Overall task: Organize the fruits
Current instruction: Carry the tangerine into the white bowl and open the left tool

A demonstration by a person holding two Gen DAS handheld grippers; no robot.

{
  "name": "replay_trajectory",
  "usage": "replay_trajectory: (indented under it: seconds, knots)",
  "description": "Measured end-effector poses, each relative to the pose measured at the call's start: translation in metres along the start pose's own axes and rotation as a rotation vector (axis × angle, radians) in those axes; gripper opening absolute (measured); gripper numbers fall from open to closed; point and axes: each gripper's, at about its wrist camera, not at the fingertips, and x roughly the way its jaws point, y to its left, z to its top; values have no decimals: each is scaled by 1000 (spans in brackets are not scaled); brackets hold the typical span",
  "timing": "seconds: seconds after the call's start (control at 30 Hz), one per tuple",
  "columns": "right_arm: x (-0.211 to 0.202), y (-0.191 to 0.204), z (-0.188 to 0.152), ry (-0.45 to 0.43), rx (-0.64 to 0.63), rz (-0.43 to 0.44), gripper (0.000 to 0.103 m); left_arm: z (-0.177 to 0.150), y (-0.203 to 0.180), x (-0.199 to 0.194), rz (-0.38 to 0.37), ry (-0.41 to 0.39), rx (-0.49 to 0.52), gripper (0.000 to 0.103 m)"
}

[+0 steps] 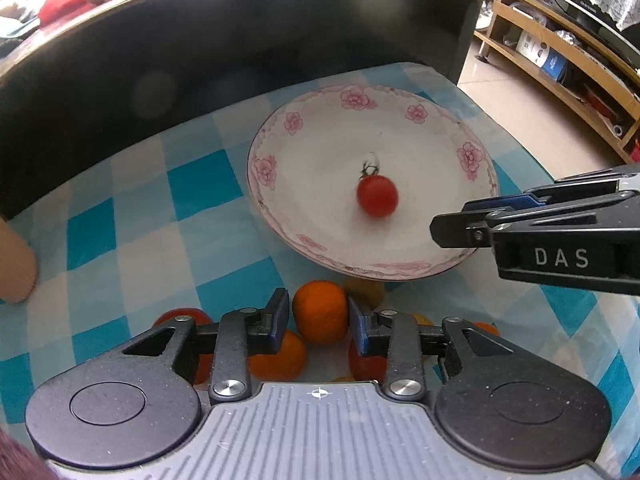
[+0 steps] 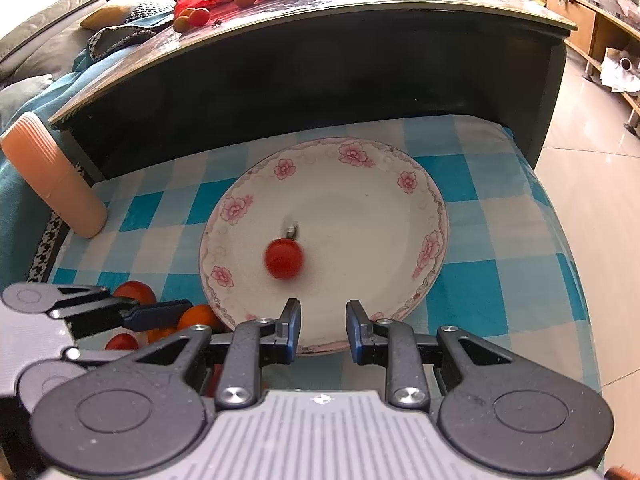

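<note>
A white plate [image 1: 266, 170] [image 2: 236, 208] with pink flowers lies on a blue-and-white checked cloth. One red cherry tomato [image 1: 377, 196] [image 2: 284, 259] lies near the plate's middle, blurred in both views. At the plate's near left, my left gripper [image 1: 318, 308] [image 2: 184, 310] is shut on a small orange fruit [image 1: 320, 312] [image 2: 198, 316], with a fingertip against each side. My right gripper [image 2: 323, 320] [image 1: 440, 230] hovers over the plate's near rim, shut, with nothing between its fingers.
Loose red, orange and yellow fruits [image 1: 280, 356] [image 2: 134, 292] lie in a pile under the left gripper. A peach-coloured cylinder [image 2: 52, 176] leans at the far left. Behind the plate rises a dark table [image 2: 320, 60] bearing a red bag and more fruit. The cloth ends at tiled floor [image 2: 592, 200] on the right.
</note>
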Motion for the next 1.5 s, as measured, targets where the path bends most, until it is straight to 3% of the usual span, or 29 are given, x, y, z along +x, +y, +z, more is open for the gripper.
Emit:
replay_trajectory:
  seconds: [0.17, 0.7, 1.0, 1.5]
  knots:
    - [5, 8, 0, 14, -13, 3, 38, -6, -6, -4, 13, -14, 19, 38]
    - [-8, 2, -2, -9, -1, 18, 39, -10, 2, -18, -39, -19, -101, 36]
    - [-10, -5, 0, -16, 23, 7, 39, 10, 5, -44, -94, -111, -152, 36]
    - [-7, -10, 1, -26, 53, -8, 39, 17, -3, -26, -86, -130, -194, 42]
